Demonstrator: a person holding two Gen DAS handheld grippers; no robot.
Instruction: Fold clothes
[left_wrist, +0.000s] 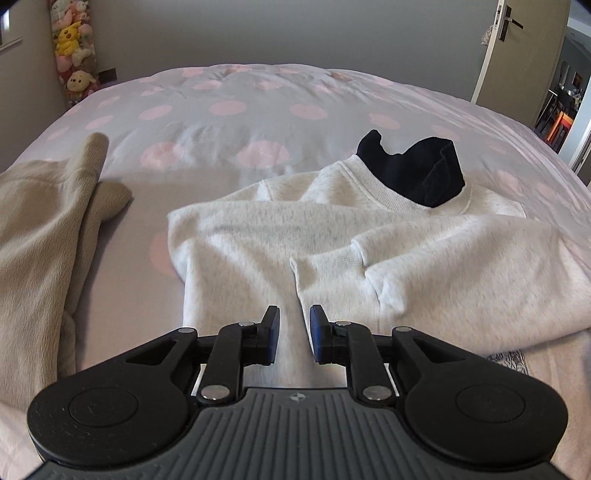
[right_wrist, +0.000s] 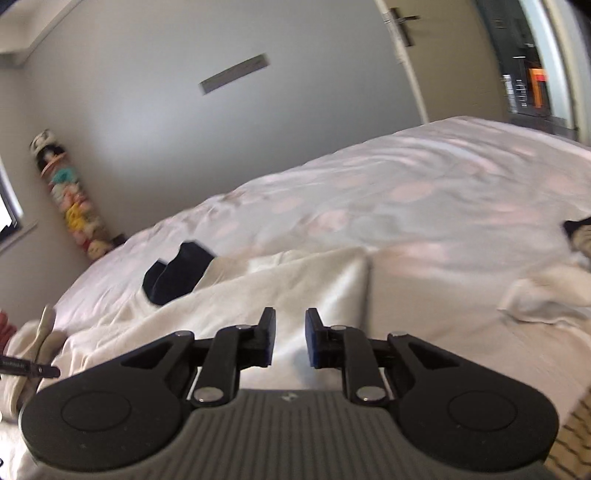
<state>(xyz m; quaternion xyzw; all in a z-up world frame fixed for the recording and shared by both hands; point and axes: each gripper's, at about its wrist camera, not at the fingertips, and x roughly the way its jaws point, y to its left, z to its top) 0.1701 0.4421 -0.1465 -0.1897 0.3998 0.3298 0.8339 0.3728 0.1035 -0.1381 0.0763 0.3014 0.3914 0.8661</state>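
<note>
While my left tongs hang just above the near part of the pale grey sweatshirt, their blue pads stand a narrow gap apart with nothing pinched between them; the cloth shows through the gap, underneath rather than gripped. Directly ahead of these tongs runs a fold line in the sweatshirt, and a ribbed cuff of a sleeve lies folded across the body just beyond and a little to the right. Farther on, the ribbed collar faces away from me, with a dark navy garment poking out of the neck opening. Off to the left, apart from the sweatshirt, a beige garment lies crumpled on the bed, whose cover is pale with pink dots. My right tongs are likewise parted by a narrow gap and hold nothing; the sweatshirt lies below and ahead of them, its straight edge running away just right of the tips. Beyond it to the left the navy garment shows again, and to the far right another light piece of clothing rests on the bed. That view is blurred.
</note>
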